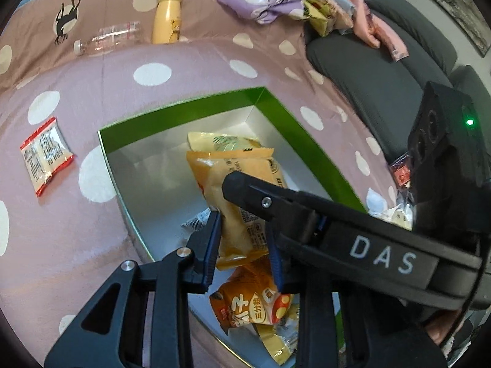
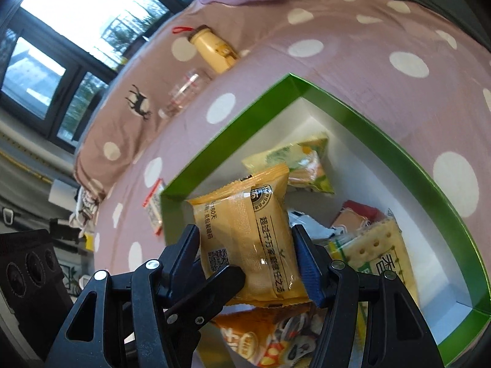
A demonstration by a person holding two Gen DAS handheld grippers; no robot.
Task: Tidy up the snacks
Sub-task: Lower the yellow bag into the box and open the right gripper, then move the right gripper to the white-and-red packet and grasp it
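Left wrist view: the left gripper hangs over the green-rimmed box, its blue pads on either side of the orange snack packet, which stands upright between them. The right gripper's finger crosses in from the right and lies against the packet's face. Whether the left pads press the packet cannot be told here. Below the gripper lies an orange cartoon pouch; ahead, a pale yellow packet rests on the silver floor. The left wall is near, with bare floor in front of it. Far left on the dotted bed cover lies a red-edged packet; beyond stand a yellow bottle and a clear bottle on its side.

Right wrist view: the right gripper is clenched on the same orange snack packet, both fingers touching its sides. The left gripper's finger overlaps its lower left corner. To the right lie cracker packs; the far corner holds open white floor.
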